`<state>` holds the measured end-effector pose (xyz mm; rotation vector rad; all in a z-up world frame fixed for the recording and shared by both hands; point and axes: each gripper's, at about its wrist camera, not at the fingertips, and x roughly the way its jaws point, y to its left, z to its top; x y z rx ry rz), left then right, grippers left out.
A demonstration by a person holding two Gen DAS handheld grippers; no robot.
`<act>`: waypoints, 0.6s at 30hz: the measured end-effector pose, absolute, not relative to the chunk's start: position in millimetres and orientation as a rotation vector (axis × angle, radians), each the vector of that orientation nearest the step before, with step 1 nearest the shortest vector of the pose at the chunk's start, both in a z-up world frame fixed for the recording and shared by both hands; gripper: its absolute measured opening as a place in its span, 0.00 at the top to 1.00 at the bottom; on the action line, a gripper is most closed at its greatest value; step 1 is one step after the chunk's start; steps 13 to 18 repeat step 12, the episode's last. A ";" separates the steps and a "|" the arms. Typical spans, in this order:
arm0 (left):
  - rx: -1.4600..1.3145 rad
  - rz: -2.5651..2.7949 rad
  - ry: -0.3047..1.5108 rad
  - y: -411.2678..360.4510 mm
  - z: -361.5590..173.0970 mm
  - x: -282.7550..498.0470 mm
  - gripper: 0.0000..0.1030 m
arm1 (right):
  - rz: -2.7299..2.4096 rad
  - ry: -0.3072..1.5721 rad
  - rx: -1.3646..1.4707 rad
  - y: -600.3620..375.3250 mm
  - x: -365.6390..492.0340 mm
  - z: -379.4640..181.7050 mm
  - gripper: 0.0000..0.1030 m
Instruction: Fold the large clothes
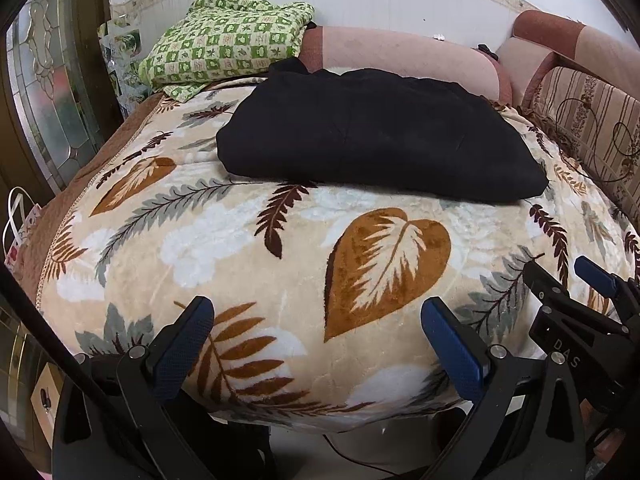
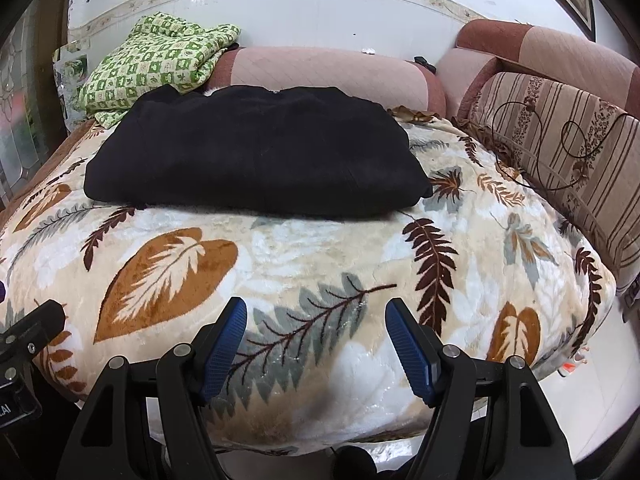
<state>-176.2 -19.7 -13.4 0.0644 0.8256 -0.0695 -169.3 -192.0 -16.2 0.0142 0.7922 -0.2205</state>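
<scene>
Now both are hovering spread and empty: the left hand-held gripper [image 1: 316, 344] and the right hand-held gripper [image 2: 316, 344], near the bed's front edge. Well beyond them, the black garment [image 2: 256, 152] is lying folded on the leaf-patterned blanket [image 2: 312, 252]. To fold further, I judge each should be pinching one near corner evenly.

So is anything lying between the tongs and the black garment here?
Nothing visible: only bare leaf-print blanket lies between both open tongs and the black garment.
</scene>
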 end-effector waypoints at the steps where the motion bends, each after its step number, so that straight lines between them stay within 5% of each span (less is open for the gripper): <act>1: 0.065 -0.070 0.826 -20.3 -14.0 -176.1 0.00 | -0.220 0.794 0.015 -191.8 -169.1 -16.6 0.26; 18: 0.068 -0.082 0.840 -22.2 -17.1 -174.2 0.00 | -0.220 0.827 0.014 -191.4 -166.4 -22.6 0.26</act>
